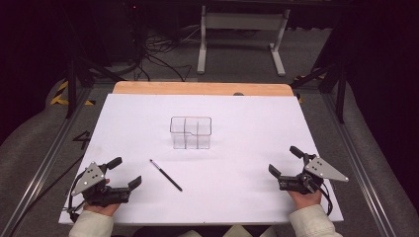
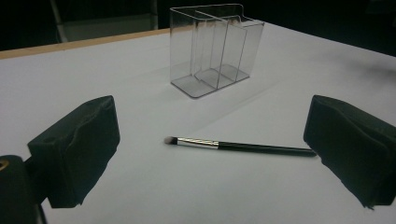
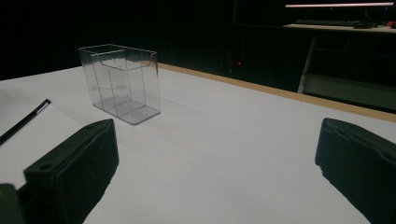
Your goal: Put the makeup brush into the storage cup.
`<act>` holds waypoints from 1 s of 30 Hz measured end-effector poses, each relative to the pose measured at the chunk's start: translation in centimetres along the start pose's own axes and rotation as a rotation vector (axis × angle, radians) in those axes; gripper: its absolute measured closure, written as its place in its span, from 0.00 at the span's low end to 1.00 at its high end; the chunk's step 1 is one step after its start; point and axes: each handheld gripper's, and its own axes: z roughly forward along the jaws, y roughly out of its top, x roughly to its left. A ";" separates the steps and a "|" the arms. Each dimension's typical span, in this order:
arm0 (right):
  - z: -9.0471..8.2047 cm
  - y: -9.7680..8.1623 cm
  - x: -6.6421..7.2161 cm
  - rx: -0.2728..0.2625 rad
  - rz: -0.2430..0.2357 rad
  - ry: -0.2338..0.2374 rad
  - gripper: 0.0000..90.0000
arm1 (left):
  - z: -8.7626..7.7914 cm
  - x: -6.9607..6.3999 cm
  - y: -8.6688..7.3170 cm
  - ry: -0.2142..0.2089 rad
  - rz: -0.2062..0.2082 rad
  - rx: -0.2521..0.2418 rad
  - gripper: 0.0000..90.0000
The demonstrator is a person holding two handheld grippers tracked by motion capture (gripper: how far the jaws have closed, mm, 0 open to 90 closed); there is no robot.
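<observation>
Resting at the lower corners of the high view, the left gripper point(image 1: 126, 173) and right gripper point(image 1: 283, 161) gape empty. Nothing looks started: a slim black makeup brush point(image 1: 166, 175) lies centre-left, below the clear divided plastic organiser point(image 1: 190, 132). Likely next: left jaws straddle the handle.

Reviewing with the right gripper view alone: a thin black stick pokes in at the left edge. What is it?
Observer: A small brush with a metal collar and a bristle tip, lying flat on the table.
Operator: Is the left gripper holding it?
Observer: No. The left gripper is open at the near left corner, aimed at the brush but apart from it.
Operator: How does my gripper sit relative to the clear box?
Observer: The high view shows the right gripper open at the near right edge, well apart from the clear box at mid-table.
</observation>
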 end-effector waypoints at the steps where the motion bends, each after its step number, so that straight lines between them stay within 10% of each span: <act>1: 0.0 0.0 0.0 -0.002 0.000 -0.001 0.00 | 0.0 0.0 0.0 0.002 0.001 -0.004 0.04; 30: 0.1 -0.2 -0.2 -0.008 0.005 0.007 0.00 | -0.2 0.2 -0.1 -0.010 -0.014 -0.010 0.04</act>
